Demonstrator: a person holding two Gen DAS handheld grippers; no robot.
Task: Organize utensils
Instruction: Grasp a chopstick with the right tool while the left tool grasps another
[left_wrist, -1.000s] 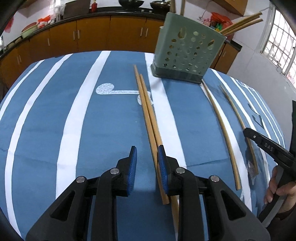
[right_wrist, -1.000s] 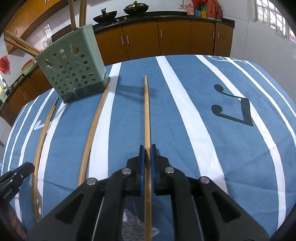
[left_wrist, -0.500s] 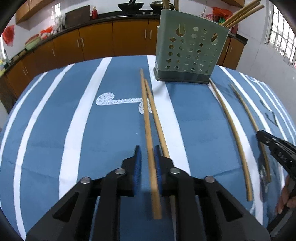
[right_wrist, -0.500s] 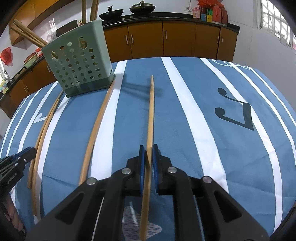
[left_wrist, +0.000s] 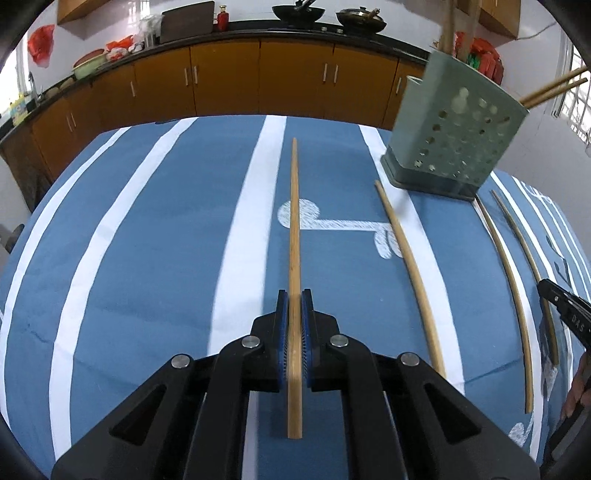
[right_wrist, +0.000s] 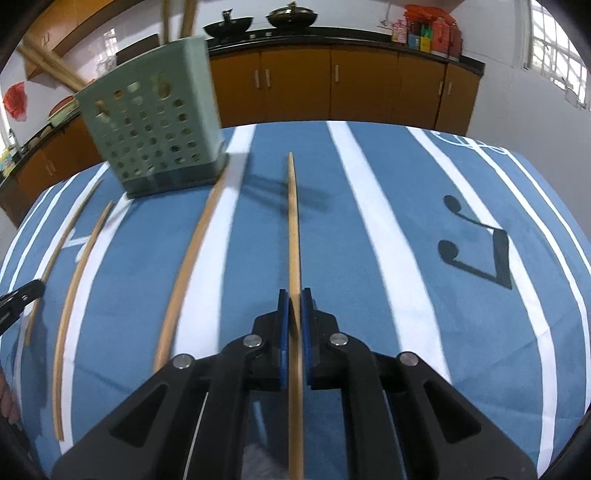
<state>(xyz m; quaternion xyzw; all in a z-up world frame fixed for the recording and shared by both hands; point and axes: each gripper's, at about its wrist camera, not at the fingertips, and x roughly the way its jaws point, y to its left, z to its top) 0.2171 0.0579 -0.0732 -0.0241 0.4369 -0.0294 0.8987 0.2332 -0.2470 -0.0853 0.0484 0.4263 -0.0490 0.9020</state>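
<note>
Letters "DAS" embossed on right gripper arm; music-note signs printed on tablecloth.

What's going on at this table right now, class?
A person with two handheld grippers is tidying chopsticks. The left gripper is shut on one chopstick, and the right gripper is shut on another chopstick. More loose chopsticks lie on the blue striped tablecloth near the green holder, which has some inside.
</note>
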